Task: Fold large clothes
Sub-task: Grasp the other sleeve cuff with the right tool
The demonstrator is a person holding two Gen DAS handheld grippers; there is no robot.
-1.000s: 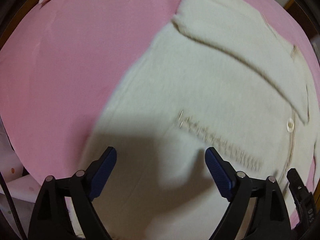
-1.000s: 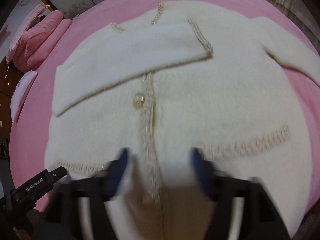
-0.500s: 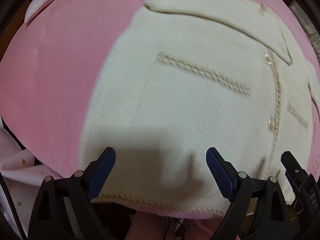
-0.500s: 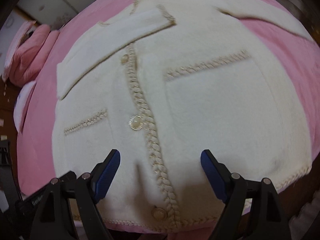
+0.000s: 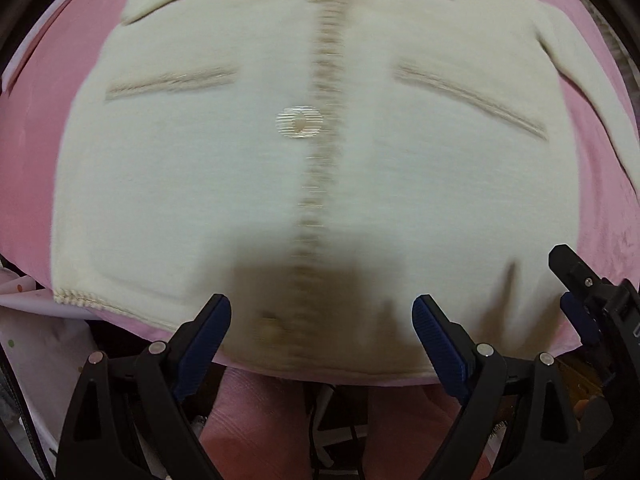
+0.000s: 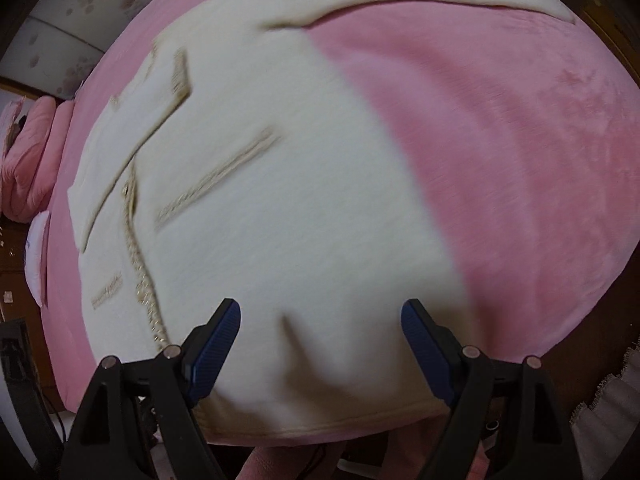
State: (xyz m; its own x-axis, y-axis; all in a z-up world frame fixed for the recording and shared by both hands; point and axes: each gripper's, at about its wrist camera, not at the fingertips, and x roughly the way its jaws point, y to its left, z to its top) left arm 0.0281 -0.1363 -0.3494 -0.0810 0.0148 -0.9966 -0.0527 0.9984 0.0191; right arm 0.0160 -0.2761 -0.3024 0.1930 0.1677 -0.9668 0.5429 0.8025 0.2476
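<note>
Both grippers, left gripper (image 5: 322,330) and right gripper (image 6: 320,332), jaws wide apart and holding nothing, hover over the near hem of the cream cardigan (image 5: 224,184) lying flat on the pink bedspread (image 6: 500,152); no legible writing.

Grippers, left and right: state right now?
Left gripper: open, holding nothing, above the cardigan hem.
Right gripper: open, holding nothing, above the cardigan's hem.
</note>
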